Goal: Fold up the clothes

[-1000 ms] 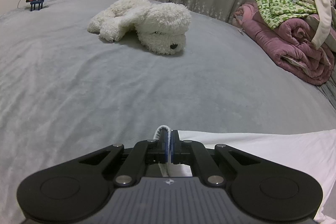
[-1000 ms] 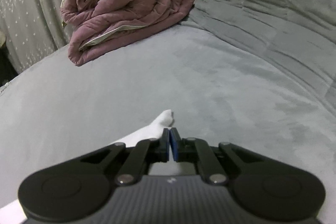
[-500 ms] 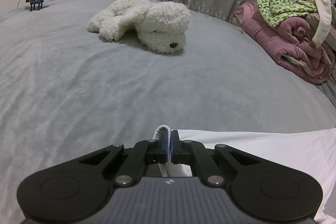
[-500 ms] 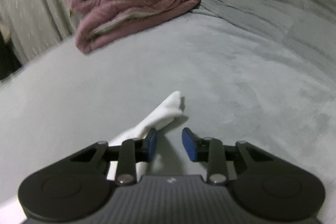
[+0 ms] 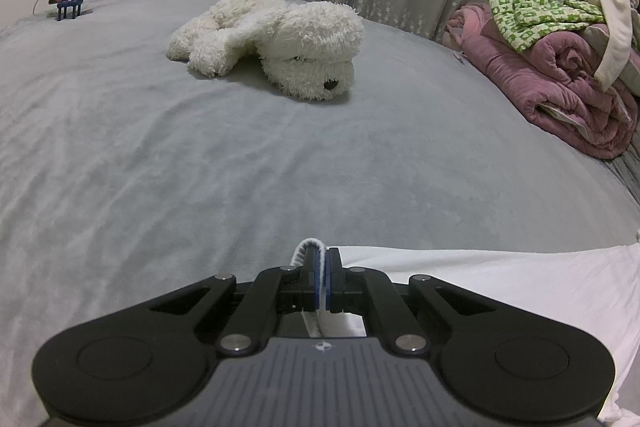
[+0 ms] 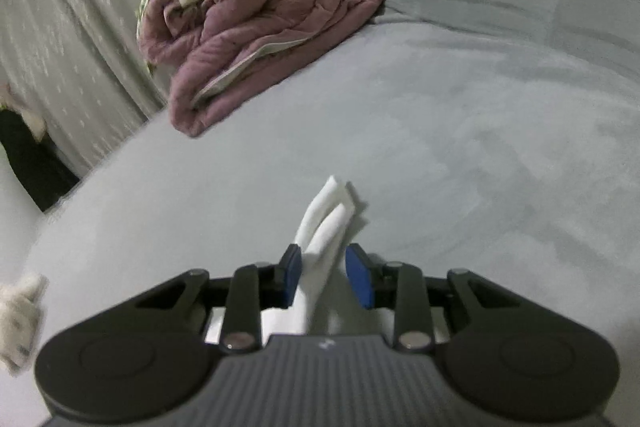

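A white garment (image 5: 500, 291) lies flat on the grey bedspread (image 5: 200, 163), on the near side of the white plush dog (image 5: 280, 43), with a rolled mauve quilt (image 5: 560, 87) topped by loose clothes off to the dog's right. The left gripper (image 5: 322, 279), angled down toward the bed, has its blue pads pinched tight on a ribbed edge of the garment. The right gripper (image 6: 326, 277), tilted down likewise, has just let its jaws part, and a bunched fold of the cloth stands loose between them.

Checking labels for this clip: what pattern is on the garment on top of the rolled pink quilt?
Green-and-white check on the garment, clearest in the left wrist view.
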Available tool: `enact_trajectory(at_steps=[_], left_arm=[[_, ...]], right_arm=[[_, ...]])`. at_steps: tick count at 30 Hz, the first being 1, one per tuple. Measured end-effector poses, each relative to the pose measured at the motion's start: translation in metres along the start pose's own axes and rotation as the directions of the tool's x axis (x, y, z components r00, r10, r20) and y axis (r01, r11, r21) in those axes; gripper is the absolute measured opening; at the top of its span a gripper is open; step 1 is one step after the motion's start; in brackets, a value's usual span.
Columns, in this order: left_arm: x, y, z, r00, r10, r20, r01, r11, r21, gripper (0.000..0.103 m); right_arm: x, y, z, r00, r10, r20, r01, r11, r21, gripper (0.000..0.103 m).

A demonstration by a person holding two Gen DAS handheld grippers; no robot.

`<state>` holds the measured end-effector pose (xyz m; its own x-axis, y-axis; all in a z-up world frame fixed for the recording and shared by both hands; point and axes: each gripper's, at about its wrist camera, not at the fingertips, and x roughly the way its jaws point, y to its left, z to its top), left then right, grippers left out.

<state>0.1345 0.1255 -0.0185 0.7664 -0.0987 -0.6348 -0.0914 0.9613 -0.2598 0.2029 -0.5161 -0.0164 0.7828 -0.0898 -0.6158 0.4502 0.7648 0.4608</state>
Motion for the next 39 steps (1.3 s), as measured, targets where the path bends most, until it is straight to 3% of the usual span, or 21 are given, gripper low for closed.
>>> enact_trajectory(at_steps=[2,4,6,11,15,20,24,27,31,35,39], left_arm=[[0.000,0.000,0.000,1.000,-0.001,0.000,0.001,1.000,-0.001,0.001],[0.000,0.001,0.000,1.000,-0.002,-0.001,0.002,1.000,-0.003,0.001],[0.000,0.001,0.000,1.000,-0.002,-0.001,0.002,1.000,-0.006,0.001],[0.000,0.002,0.000,1.000,-0.006,-0.002,0.006,1.000,-0.013,0.001],[0.001,0.002,0.000,1.000,-0.005,-0.001,0.005,1.000,-0.013,0.001],[0.001,0.001,-0.001,1.000,-0.003,0.000,0.003,1.000,-0.012,0.001],[0.001,0.001,-0.001,1.000,-0.001,0.002,0.001,1.000,-0.011,0.002],[0.001,0.001,-0.002,1.000,0.001,0.003,-0.001,1.000,-0.008,0.002],[0.001,0.000,-0.003,1.000,0.005,0.004,-0.005,1.000,0.004,0.002],[0.001,0.000,-0.003,1.000,0.005,0.004,-0.005,1.000,0.004,0.002],[0.001,0.000,-0.003,1.000,0.007,0.005,-0.007,1.000,0.009,0.002]], right_arm=[[0.001,0.004,0.000,1.000,0.004,-0.005,-0.004,1.000,-0.022,0.027],[0.005,0.009,-0.002,0.999,-0.041,-0.014,0.039,0.997,-0.069,0.012],[0.005,0.014,-0.003,0.996,-0.087,-0.006,0.086,0.991,-0.105,0.009],[-0.010,0.021,-0.003,0.989,-0.144,0.028,0.146,0.975,-0.169,0.008],[-0.019,0.017,0.004,0.987,-0.162,0.006,0.160,0.970,-0.182,0.008],[-0.033,0.010,0.001,0.969,-0.241,0.049,0.246,0.950,-0.191,0.008],[-0.036,0.016,-0.017,0.936,-0.343,0.075,0.350,0.895,-0.277,0.009],[-0.031,0.012,-0.026,0.940,-0.336,0.068,0.341,0.897,-0.281,0.013],[-0.032,-0.021,-0.009,0.967,-0.247,0.062,0.251,0.966,-0.070,0.016],[-0.031,-0.044,0.008,0.974,-0.216,0.068,0.212,0.975,0.063,0.011],[-0.046,-0.037,0.010,0.976,-0.182,0.124,0.181,0.983,0.015,0.011]])
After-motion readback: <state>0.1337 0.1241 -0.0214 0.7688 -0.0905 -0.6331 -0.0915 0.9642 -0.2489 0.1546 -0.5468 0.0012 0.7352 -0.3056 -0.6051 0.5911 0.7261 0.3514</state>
